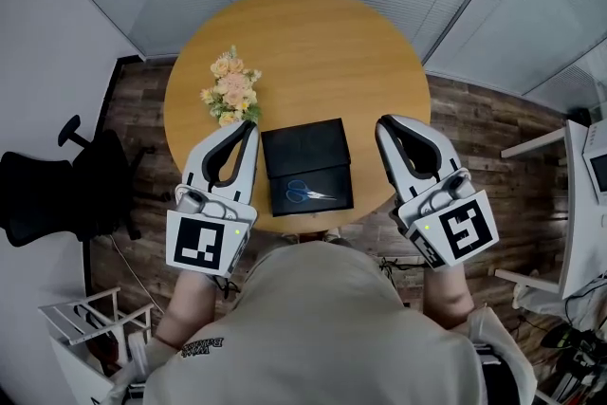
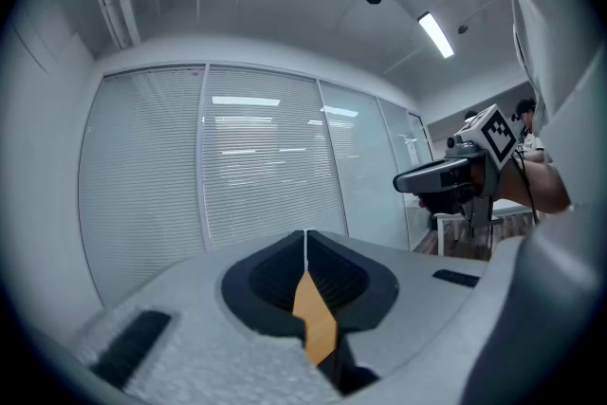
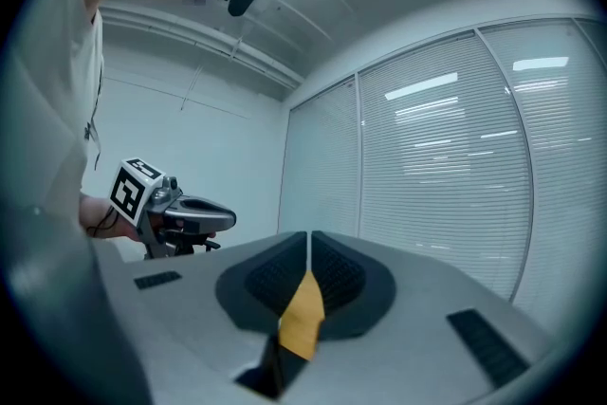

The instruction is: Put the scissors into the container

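Scissors [image 1: 308, 193] lie in the black container's [image 1: 305, 147] near half on the counter [image 1: 303, 43] with the long axis 9–3 and handles at 9. They sit at 4 o'clock of our left hand-held gripper [image 1: 248, 128] – the nearer one – and 8 o'clock of the right hand-held gripper [image 1: 385, 124]. Both are pressed together and empty.

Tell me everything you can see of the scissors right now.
The scissors lie flat on the near half of the black container, close to the near edge of the round table. Small pair: two blue handle loops to the left, pale metal blades pointing right, apparently closed. Nothing grips them.

Bright ceiling light, fisheye-warped edges
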A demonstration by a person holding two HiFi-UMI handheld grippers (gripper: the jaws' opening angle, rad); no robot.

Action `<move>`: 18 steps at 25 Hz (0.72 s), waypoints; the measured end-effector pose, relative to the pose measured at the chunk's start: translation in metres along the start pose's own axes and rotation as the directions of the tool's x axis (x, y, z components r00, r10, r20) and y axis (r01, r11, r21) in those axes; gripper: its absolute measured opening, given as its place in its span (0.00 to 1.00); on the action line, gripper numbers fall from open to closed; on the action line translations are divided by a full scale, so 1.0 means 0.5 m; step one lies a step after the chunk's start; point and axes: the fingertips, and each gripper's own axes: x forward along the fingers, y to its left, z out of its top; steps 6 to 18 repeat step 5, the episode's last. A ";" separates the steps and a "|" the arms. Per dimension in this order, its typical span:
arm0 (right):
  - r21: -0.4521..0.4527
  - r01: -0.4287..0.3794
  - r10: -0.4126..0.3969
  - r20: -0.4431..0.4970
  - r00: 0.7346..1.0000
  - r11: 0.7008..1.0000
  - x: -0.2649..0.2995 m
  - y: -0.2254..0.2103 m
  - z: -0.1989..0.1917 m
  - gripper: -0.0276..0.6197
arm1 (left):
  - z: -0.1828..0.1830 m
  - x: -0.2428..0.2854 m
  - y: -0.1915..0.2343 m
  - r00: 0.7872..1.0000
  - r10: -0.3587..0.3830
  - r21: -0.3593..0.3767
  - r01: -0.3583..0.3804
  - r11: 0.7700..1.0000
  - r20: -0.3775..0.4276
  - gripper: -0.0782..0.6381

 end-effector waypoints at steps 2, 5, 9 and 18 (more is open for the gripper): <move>0.013 -0.002 0.002 -0.006 1.000 1.000 0.003 -0.001 -0.003 0.10 | 0.003 -0.002 -0.005 1.000 -0.004 -0.015 0.004 1.000 -0.008 0.15; 0.017 -0.009 0.009 -0.005 1.000 1.000 0.008 -0.002 0.006 0.10 | 0.007 -0.004 -0.004 1.000 -0.005 -0.010 0.005 1.000 -0.019 0.15; 0.017 -0.009 0.009 -0.005 1.000 1.000 0.008 -0.002 0.006 0.10 | 0.007 -0.004 -0.004 1.000 -0.005 -0.010 0.005 1.000 -0.019 0.15; 0.017 -0.009 0.009 -0.005 1.000 1.000 0.008 -0.002 0.006 0.10 | 0.007 -0.004 -0.004 1.000 -0.005 -0.010 0.005 1.000 -0.019 0.15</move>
